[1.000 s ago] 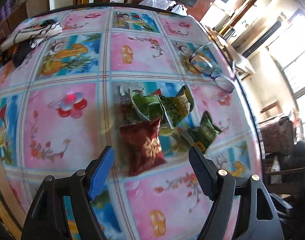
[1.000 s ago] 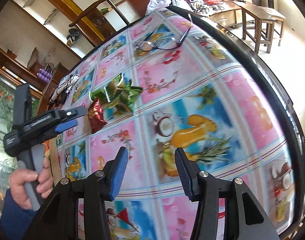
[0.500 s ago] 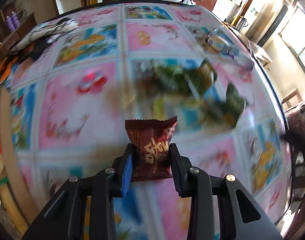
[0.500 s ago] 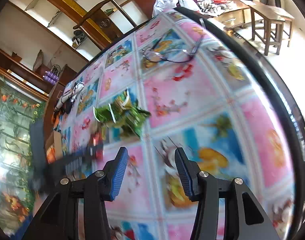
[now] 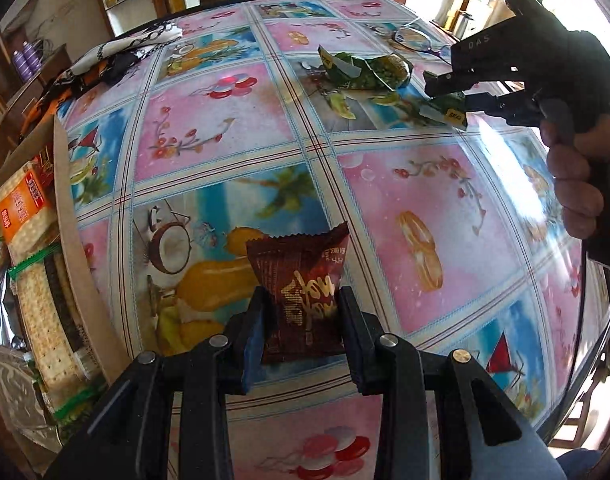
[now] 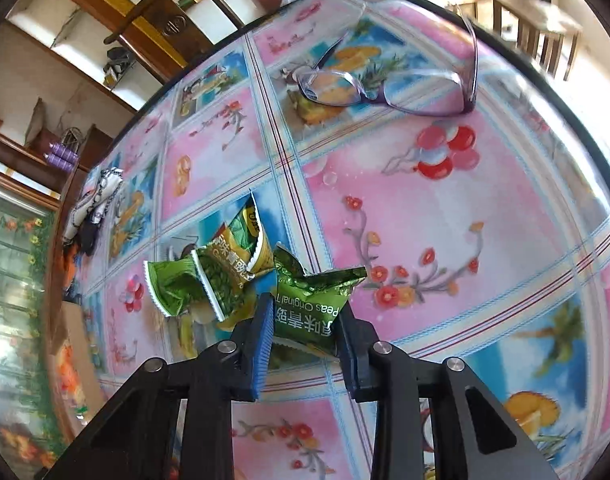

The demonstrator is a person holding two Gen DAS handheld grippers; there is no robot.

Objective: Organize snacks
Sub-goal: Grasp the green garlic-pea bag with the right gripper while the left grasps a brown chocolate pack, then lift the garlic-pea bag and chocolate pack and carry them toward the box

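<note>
A round table (image 5: 385, 208) is covered by a glossy cloth of pink and blue squares printed with fruit, flowers and balloons; a box (image 5: 71, 240) is seen at its left edge in the left wrist view, and packs of crackers (image 5: 33, 264) with other wrapped snacks are stacked inside it; a patterned cloth (image 5: 117, 50) is heaped at the far left of the table.

The left gripper (image 5: 301, 320) is closed on a red packet (image 5: 301, 292); the packet is pinched at both sides by the blue pads, stands upright between them and is carried over a blue square, just beside the box.

The right gripper (image 6: 303, 326) is closing on a green packet (image 6: 311, 304) (pea snacks, by its print); the pads are pressed against its sides, and whether it is lifted off the cloth cannot be told. The same gripper is seen from the left wrist view at the far right (image 5: 449, 92), its handle wrapped by a hand (image 5: 577, 176).

Two more green packets (image 6: 209, 276) are left lying in an overlapping heap just beside the gripped one; glasses (image 6: 385, 88) with purple frames are laid beyond them, well apart, near the far edge.
</note>
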